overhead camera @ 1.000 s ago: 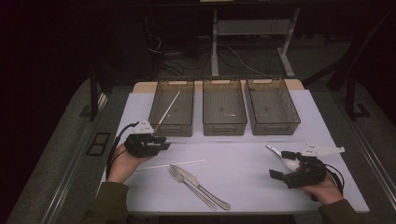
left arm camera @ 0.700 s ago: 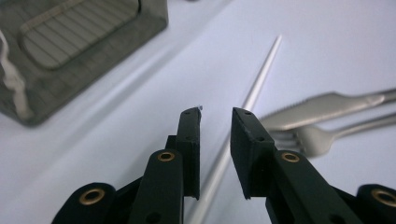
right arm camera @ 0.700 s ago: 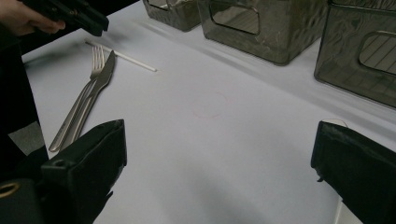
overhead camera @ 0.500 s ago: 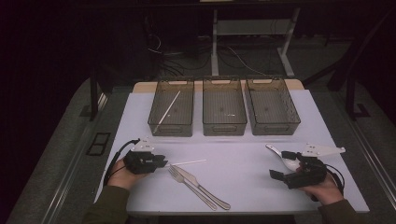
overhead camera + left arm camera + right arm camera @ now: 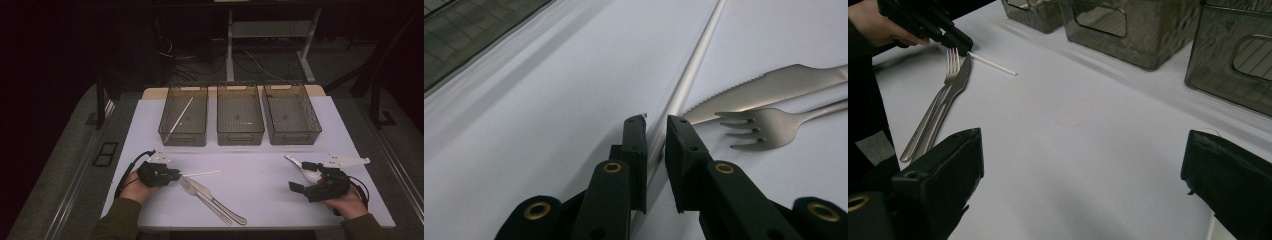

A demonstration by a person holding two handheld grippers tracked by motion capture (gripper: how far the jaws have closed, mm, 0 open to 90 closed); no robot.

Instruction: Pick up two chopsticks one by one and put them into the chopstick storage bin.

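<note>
Left tool (image 5: pixel 172 175) lies low on the table (image 5: pixel 260 165), near left, jaws just closing around the white stick (image 5: pixel 684 85), a sliver of gap remaining. Fork (image 5: pixel 192 188) just right. Right tool (image 5: pixel 299 176) rests wide open, near right edge; bare table between.

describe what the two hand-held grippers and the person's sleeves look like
Both are black: the left hand-held gripper has blocky jaws with brass-coloured rivets, a pale three-cornered plate on top and a black cable looping behind. The right hand-held gripper has the same plate and a trailing cable. The sleeves are dark olive green.
</note>
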